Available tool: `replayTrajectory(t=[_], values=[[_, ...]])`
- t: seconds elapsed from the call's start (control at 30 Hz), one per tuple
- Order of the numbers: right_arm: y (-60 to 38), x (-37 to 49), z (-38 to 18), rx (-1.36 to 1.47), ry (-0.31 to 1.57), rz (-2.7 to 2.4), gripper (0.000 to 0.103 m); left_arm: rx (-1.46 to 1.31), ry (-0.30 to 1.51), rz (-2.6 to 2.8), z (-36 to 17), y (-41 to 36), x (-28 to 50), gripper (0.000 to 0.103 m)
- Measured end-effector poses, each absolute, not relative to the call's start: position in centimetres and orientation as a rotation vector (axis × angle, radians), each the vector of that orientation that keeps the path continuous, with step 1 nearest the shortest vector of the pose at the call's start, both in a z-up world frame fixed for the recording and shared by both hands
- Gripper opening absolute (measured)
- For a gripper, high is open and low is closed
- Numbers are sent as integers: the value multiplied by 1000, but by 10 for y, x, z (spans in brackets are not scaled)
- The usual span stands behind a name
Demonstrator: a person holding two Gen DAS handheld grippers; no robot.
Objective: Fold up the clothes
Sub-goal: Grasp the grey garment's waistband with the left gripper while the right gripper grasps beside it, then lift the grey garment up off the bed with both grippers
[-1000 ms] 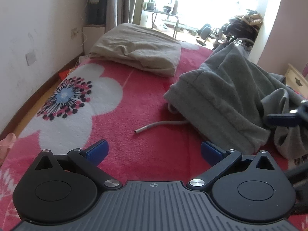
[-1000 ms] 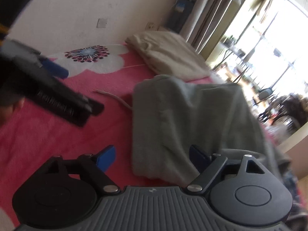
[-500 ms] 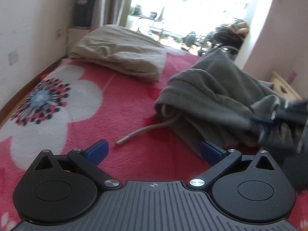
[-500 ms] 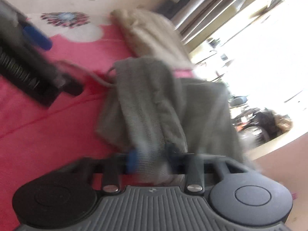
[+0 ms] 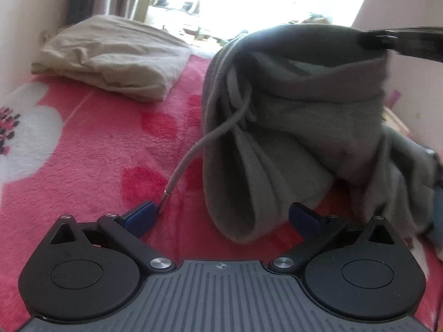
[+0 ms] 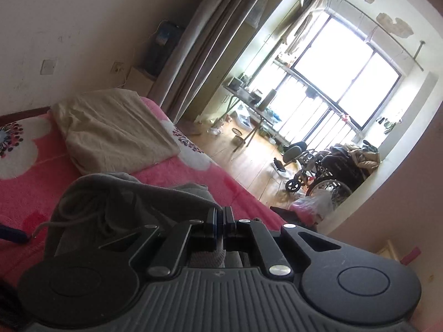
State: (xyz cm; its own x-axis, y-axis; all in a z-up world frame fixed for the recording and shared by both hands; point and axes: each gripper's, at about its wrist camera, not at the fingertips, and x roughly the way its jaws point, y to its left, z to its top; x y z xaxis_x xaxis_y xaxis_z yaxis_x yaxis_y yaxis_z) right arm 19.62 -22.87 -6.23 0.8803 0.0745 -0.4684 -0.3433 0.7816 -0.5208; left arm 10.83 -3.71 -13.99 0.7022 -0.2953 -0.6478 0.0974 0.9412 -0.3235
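Note:
A grey hooded sweatshirt (image 5: 293,127) lies bunched on the pink flowered blanket (image 5: 97,160). Its upper edge is lifted off the bed by my right gripper (image 6: 220,215), which is shut on the grey cloth (image 6: 133,193); that gripper shows as a dark bar at the top right of the left wrist view. A grey drawstring (image 5: 199,149) dangles from the hood, its metal tip beside my left blue fingertip (image 5: 139,215). My left gripper (image 5: 221,217) is open, low over the blanket, with a hanging fold of the sweatshirt between its fingers, untouched by the pads.
A folded beige cloth (image 5: 110,58) lies at the far end of the bed, near the wall (image 6: 69,27). Beyond the bed are a wooden floor, a wheelchair (image 6: 326,171), a small table (image 6: 249,99) and a bright window (image 6: 346,77).
My right gripper shut on the sweatshirt's edge and rose, lifting the cloth. My left gripper moved forward and down toward the hanging fold; the drawstring tip is now beside its left finger.

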Motion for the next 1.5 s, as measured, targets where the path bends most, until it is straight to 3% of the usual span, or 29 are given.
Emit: replayTrajectory(t=[0.1, 0.13, 0.27, 0.37, 0.5, 0.6, 0.7, 0.73, 0.77, 0.87, 1.03, 1.5], values=[[-236, 187, -64, -632, 445, 248, 4, -283, 727, -205, -143, -38, 120, 98], [-236, 186, -64, -627, 451, 248, 4, -283, 716, -202, -144, -39, 123, 91], [-240, 198, -74, -572, 523, 277, 5, -357, 702, -246, -143, -34, 133, 49], [-251, 212, -84, -454, 645, 311, 7, -357, 682, -252, -143, -34, 132, 35], [-271, 221, -101, -324, 773, 295, 26, -338, 655, -251, -141, -38, 131, 23], [-288, 228, -117, -177, 879, 273, 34, -340, 644, -239, -139, -36, 131, 17], [-301, 231, -133, -40, 967, 248, 32, -334, 610, -237, -130, -34, 121, 15], [-303, 230, -136, -22, 977, 231, 27, -327, 596, -239, -126, -34, 116, 14], [-305, 229, -138, -9, 982, 213, 12, -309, 577, -239, -120, -36, 112, 13], [-302, 211, -119, -106, 860, 112, 7, -251, 524, -236, -96, -36, 96, 13], [-303, 166, -47, -352, 501, -49, 7, -173, 472, -262, -37, -23, 71, 12], [-306, 23, 193, -721, -394, -315, 6, -213, 230, -772, 219, -12, -54, 12]])
